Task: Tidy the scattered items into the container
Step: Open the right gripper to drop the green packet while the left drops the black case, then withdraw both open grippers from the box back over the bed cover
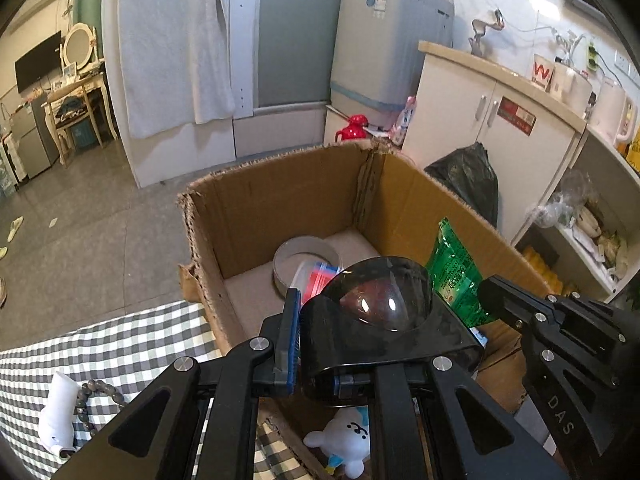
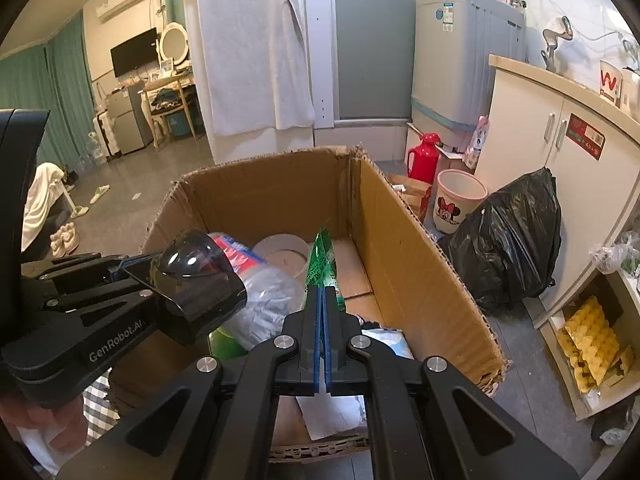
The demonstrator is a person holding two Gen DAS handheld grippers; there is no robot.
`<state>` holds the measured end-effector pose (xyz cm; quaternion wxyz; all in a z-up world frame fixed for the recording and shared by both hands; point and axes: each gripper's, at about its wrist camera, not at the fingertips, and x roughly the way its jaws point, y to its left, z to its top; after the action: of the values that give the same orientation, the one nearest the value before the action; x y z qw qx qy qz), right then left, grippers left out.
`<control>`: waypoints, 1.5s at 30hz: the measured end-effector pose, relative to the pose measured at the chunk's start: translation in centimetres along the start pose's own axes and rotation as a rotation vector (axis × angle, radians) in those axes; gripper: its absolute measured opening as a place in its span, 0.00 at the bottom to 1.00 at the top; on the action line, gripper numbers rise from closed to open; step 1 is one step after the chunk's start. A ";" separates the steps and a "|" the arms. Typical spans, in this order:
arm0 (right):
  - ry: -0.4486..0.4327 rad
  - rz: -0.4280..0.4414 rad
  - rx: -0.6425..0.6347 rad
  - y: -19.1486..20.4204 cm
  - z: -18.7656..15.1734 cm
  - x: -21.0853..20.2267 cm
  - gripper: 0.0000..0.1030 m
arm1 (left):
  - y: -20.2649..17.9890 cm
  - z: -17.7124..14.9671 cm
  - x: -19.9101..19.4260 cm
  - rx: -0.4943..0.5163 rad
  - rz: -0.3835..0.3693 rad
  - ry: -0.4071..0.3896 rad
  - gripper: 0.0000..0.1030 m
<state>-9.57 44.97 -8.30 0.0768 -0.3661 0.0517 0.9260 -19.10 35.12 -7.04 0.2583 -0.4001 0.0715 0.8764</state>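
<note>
The cardboard box stands open in front of both grippers; it also shows in the right wrist view. My left gripper is shut on a black object with a smoked dome lid and holds it over the box; the object also shows in the right wrist view. My right gripper is shut on the edge of a green snack packet and holds it upright over the box. The packet appears at the right in the left wrist view. A grey tape roll lies inside.
A checked cloth at lower left carries a white tube and a bead bracelet. A white plush toy lies in the box's near end. A black rubbish bag, a pink bin and white cabinets stand to the right.
</note>
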 end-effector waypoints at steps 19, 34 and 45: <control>-0.103 -0.080 0.027 -0.3 0.7 -2.5 0.42 | -1.1 0.0 -0.3 0.046 0.048 -0.007 0.74; -0.369 -0.110 0.088 0.6 1.7 -8.5 0.63 | 0.8 1.5 -5.3 -0.009 0.056 -0.131 0.93; -0.476 -0.078 0.062 3.5 1.8 -10.0 0.68 | 5.5 1.6 -10.5 -0.095 0.152 -0.237 0.93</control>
<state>-4.15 40.74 0.01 0.1339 -0.1366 0.0463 0.9804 -17.22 26.80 1.39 0.1784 -0.2988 0.0290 0.9370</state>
